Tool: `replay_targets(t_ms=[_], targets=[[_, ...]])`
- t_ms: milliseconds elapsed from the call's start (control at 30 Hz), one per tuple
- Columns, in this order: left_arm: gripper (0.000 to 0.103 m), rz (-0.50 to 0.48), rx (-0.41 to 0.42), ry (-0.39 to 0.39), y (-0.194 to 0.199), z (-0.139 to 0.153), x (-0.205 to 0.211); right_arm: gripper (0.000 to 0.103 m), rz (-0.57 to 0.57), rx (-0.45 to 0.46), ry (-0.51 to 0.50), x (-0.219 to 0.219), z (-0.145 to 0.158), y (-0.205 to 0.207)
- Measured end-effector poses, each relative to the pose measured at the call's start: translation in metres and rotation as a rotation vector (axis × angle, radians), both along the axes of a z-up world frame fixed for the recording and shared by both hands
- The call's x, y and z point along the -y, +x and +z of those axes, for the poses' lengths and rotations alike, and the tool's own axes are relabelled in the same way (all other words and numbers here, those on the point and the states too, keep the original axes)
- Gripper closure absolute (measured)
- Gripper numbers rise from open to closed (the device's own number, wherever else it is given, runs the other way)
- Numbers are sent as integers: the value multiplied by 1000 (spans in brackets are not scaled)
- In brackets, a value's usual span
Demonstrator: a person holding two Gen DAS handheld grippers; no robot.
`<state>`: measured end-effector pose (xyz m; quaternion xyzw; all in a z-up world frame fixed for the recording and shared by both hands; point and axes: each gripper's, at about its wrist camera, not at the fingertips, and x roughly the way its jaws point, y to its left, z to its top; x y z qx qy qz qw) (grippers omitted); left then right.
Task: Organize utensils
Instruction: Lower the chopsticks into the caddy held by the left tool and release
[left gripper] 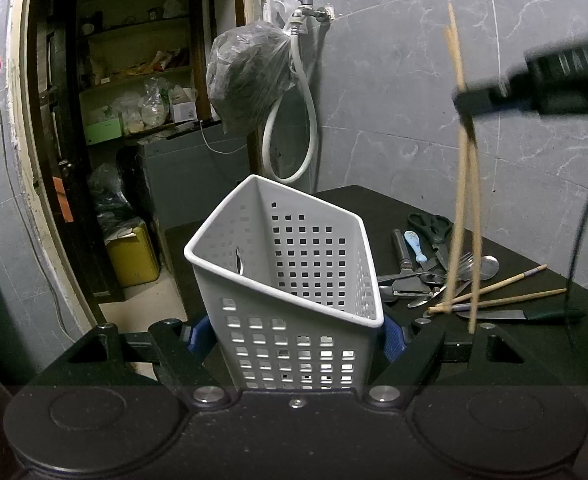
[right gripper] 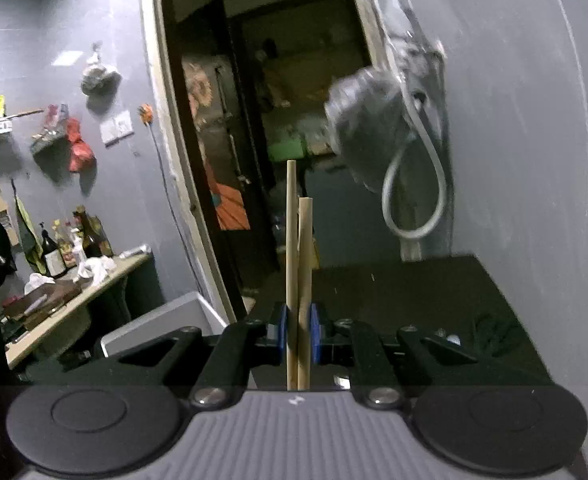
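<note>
Two chopsticks (right gripper: 298, 280) clamped upright, cutlery heap (left gripper: 434, 276) beside basket (left gripper: 294, 280)

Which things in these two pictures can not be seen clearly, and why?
- Lower ends of the held chopsticks: right wrist view, behind the camera body.
- Utensil pile: left wrist view, overlapping, too small to count.
- Basket floor: hidden by its front wall.
- Right tongs: blurred.

Basket (left gripper: 289, 280) left of utensil pile (left gripper: 434, 276)

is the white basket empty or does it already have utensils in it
Empty: the white basket, held tilted in the left gripper, shows only bare perforated walls inside.
</note>
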<state>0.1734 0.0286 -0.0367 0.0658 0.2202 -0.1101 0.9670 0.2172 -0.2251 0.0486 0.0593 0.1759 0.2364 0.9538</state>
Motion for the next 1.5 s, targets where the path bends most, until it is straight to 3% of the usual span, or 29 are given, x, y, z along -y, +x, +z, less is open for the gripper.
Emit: replay_targets(t_ms=[333,500,633,1067,1433,1500], targets=[[23,4,-1,-2,0,-1,0,89,127,176,124,-20,78,10],[23,6,-1,-4,0,-1,0,89,202,247,156,-44,96,15],[23,5,-1,-2,-1,-1,0,89,244,238,146,-67,82,22],[23,6,5,-5,-2,0,-4,89,249,76,79,-96,-7,24],[23,3,7,3,-2,0,-3,86,232,-30,18,-96,-38,21],[23,2,6,4,-1,0,-4,78,234,-36,14,-94,-39,19]])
